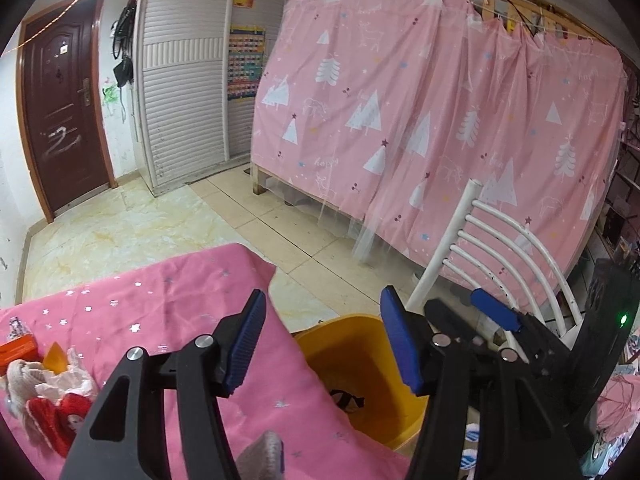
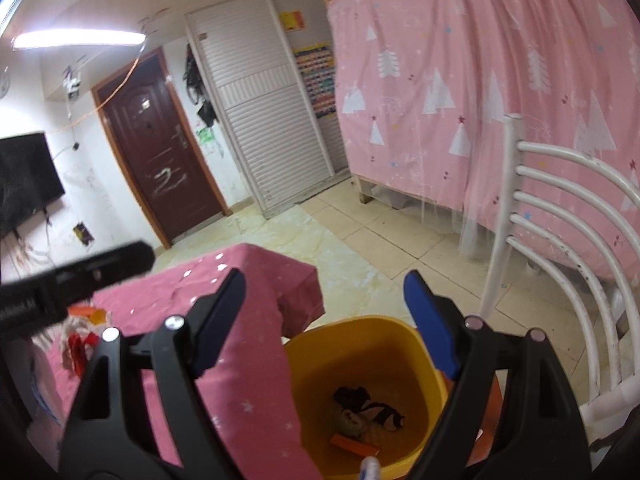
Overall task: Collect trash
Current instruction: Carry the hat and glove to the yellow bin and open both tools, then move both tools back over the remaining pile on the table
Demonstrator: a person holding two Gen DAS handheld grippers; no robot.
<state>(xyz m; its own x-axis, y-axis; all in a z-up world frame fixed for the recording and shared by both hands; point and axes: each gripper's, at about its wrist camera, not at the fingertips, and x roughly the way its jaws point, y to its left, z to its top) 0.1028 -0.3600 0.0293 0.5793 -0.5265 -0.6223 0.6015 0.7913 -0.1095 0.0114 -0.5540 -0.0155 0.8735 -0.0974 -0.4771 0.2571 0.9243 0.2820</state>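
A yellow bin [image 2: 372,344] stands on the floor beside the pink-clothed table [image 2: 248,392]; it also shows in the left wrist view [image 1: 360,364]. Inside lie black and white scraps [image 2: 372,404], a crumpled wad [image 2: 352,422] and an orange piece [image 2: 354,445]. My right gripper [image 2: 326,320] is open and empty above the bin. My left gripper [image 1: 322,340] is open and empty over the table edge and bin. The right gripper [image 1: 496,312] shows beside it. On the table lie an orange box [image 1: 20,354], an orange scrap [image 1: 56,356] and a red and beige knitted bundle [image 1: 56,404].
A white metal chair [image 2: 560,240] stands right of the bin. Behind it a pink curtain [image 1: 420,120] covers a bed frame. A brown door [image 1: 60,108] and a white wardrobe [image 1: 184,80] are across the tiled floor. A television [image 2: 24,180] hangs at left.
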